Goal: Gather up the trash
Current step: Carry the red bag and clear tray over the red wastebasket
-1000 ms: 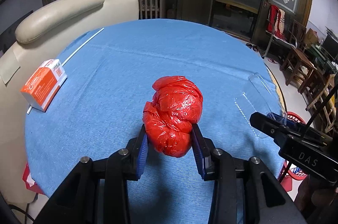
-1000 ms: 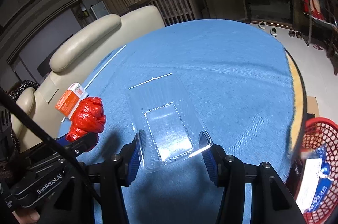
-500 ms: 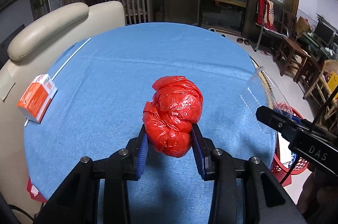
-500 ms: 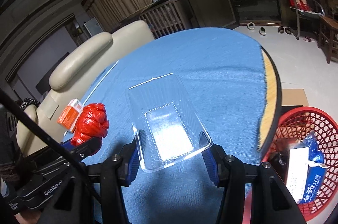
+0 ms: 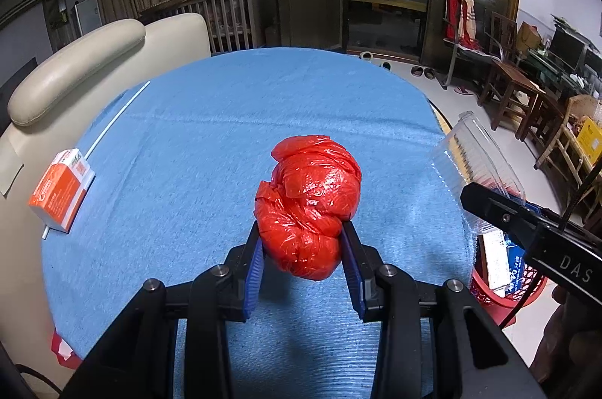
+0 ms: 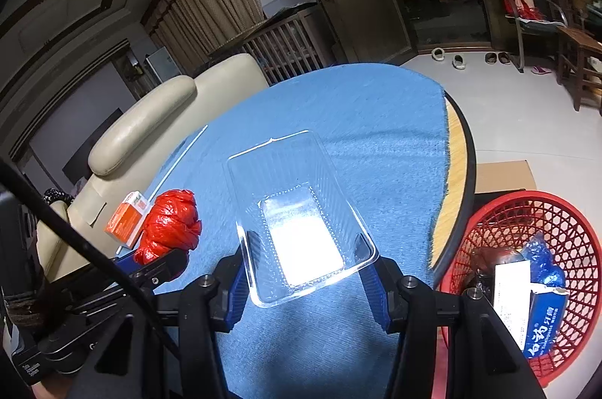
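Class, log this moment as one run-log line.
left tool: shut on red bag | right tool: shut on clear tray | basket: beside table

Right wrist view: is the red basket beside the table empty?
No. The red basket already holds a white-and-blue box and a blue wrapper.

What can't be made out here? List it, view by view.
- Left wrist: the basket is mostly hidden behind the right tongs and the table edge.
- Left wrist: whether the red bag clears the cloth; the tongs hide its underside.
- Right wrist: print on the orange box is too small.
- Right wrist: the basket's lower contents are buried.
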`<state>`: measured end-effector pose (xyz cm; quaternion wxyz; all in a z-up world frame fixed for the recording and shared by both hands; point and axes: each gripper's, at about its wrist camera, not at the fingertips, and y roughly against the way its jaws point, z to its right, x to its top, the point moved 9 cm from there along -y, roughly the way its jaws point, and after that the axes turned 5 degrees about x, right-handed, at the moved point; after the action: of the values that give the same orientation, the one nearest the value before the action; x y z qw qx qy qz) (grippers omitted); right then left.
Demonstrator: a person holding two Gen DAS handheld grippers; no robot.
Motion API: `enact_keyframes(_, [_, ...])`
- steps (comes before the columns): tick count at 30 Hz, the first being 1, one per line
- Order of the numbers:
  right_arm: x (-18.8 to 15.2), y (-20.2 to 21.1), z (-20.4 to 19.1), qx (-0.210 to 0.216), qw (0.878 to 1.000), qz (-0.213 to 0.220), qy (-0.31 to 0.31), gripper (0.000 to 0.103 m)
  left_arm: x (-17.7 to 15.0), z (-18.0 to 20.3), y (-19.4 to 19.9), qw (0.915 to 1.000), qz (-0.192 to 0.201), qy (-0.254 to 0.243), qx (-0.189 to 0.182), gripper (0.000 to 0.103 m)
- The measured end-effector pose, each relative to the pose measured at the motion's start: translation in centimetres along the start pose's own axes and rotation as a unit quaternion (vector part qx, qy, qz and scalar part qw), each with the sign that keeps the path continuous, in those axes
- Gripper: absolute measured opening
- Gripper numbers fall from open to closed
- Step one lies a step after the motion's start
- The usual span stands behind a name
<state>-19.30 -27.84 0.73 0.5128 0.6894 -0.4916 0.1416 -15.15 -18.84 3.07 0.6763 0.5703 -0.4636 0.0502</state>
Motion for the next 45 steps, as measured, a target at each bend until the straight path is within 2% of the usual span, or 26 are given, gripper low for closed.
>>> enact_keyframes(26, [1.5, 4.6, 2.6, -0.014, 0.999, 0.043, -0.021, 0.055, 0.4, 1.1, 1.3, 0.9992, 0.018, -0.033, -0.015, 0.040])
enact_keyframes(38, [2.1, 8.0, 5.6, -0.033, 0.996, 0.069, -0.039, 0.055, 1.0, 2.9, 2.3, 0.9973, 0.027, -0.061, -0.029, 0.040])
enact_keyframes(45, [1.9, 9.9, 8.2, -0.053, 0.994, 0.080, -0.054, 0.055, 1.3, 5.2, 2.7, 0.9955, 0.027, -0.079, -0.044, 0.040])
